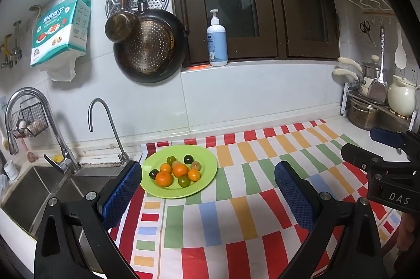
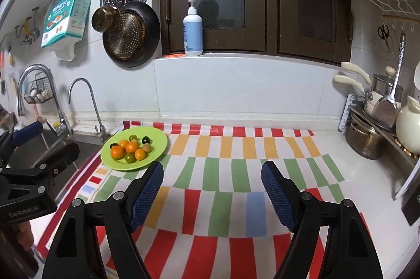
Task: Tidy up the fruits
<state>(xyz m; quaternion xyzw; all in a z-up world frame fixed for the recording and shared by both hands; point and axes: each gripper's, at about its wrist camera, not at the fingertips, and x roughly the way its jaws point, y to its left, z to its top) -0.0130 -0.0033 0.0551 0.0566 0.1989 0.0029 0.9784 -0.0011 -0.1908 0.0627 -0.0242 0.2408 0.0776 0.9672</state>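
Plainly, both hand-held grippers hung above the counter (image 2: 349, 148) with nothing between their blue pads; the left hand-held gripper (image 1: 208, 178) stood spread, its left pad near the edge of the plate (image 1: 207, 175), apart from it as far as the fisheye let one judge; the right hand-held gripper (image 2: 212, 178) was likewise spread wide over the striped cloth (image 2: 236, 189), well to the right of the plate (image 2: 157, 148).

The fruits (image 1: 176, 171) lay together on the green plate, which sat on the cloth's back left corner, just beside the sink (image 1: 31, 189); four oranges (image 1: 180, 170) were bunched in the middle, with smaller green and dark fruits around them, some touching; what kind the small ones were could not be told.

Behind the plate a thin tap (image 1: 105, 127) rose at the sink's rim; a pump bottle (image 1: 216, 43) stood on the window ledge; pans (image 1: 149, 43) hung on the tiled wall; pots (image 2: 367, 137) sat at the counter's far right.
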